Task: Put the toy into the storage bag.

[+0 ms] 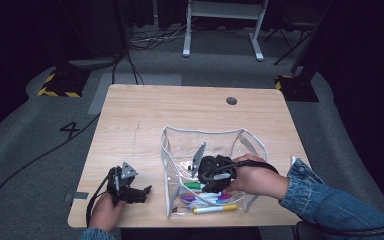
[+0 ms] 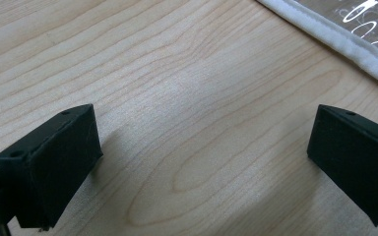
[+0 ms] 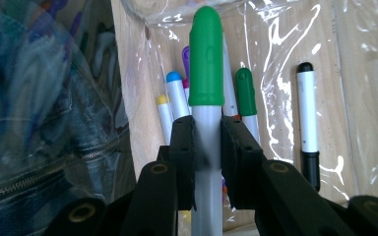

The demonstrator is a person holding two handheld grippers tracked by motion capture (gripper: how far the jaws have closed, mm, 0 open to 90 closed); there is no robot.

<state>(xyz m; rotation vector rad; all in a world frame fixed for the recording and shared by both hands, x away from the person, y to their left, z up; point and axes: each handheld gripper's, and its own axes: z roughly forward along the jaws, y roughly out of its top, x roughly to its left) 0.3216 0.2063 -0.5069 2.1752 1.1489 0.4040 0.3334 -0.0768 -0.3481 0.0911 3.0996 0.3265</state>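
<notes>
Green-capped grey marker (image 3: 206, 98) in the black right gripper (image 3: 207, 142); clear, white-edged pouch (image 1: 207, 134); pale woodgrain surface (image 2: 177, 98).

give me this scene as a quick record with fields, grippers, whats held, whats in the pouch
work in hand: markers going into a clear pouch
right gripper: inside the pouch, jaws shut on the green-capped marker
left gripper: open, nothing between its jaws, low over the wooden table beside the pouch
already in pouch: yellow-capped marker, blue-capped marker, second green-capped marker, black-capped marker, a purple one partly hidden
table: light wood, pouch near its front edge
</notes>
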